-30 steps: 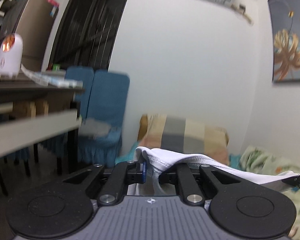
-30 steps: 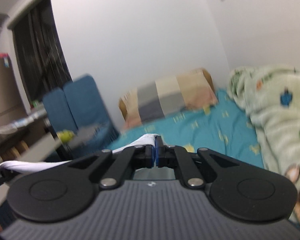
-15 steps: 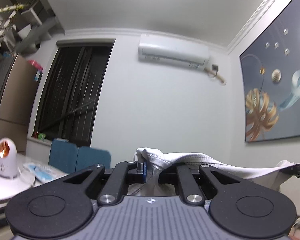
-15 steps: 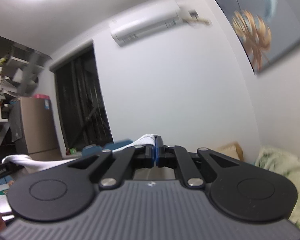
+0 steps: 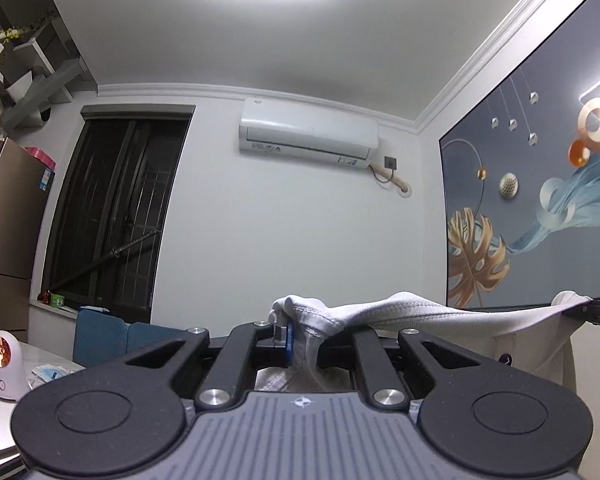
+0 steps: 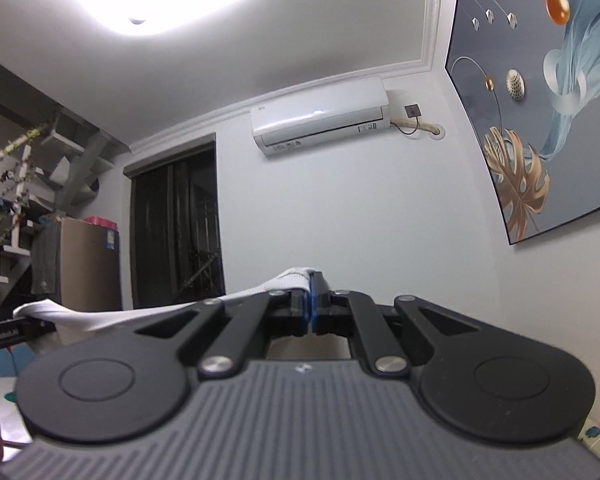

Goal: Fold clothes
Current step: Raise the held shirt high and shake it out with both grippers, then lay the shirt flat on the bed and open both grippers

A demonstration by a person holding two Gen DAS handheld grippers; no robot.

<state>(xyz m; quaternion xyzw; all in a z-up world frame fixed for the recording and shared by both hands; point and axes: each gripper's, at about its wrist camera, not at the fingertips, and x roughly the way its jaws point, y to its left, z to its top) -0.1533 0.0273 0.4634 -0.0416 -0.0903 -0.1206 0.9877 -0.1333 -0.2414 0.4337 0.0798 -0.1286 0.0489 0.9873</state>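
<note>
A white garment is stretched in the air between my two grippers. My left gripper is shut on one bunched end of it. The cloth runs right to the other gripper's tip at the frame edge and hangs down below. In the right wrist view my right gripper is shut on the garment's ribbed edge. The cloth stretches left to the left gripper's tip. Both cameras tilt up toward the ceiling.
An air conditioner hangs on the white wall, beside a dark window. A large painting covers the right wall. A white table with a small lamp stands at the lower left, blue chairs behind it.
Both grippers have risen and tilted upward with the garment held. The bed, pillow and blanket have dropped out of view; ceiling and light now show.
</note>
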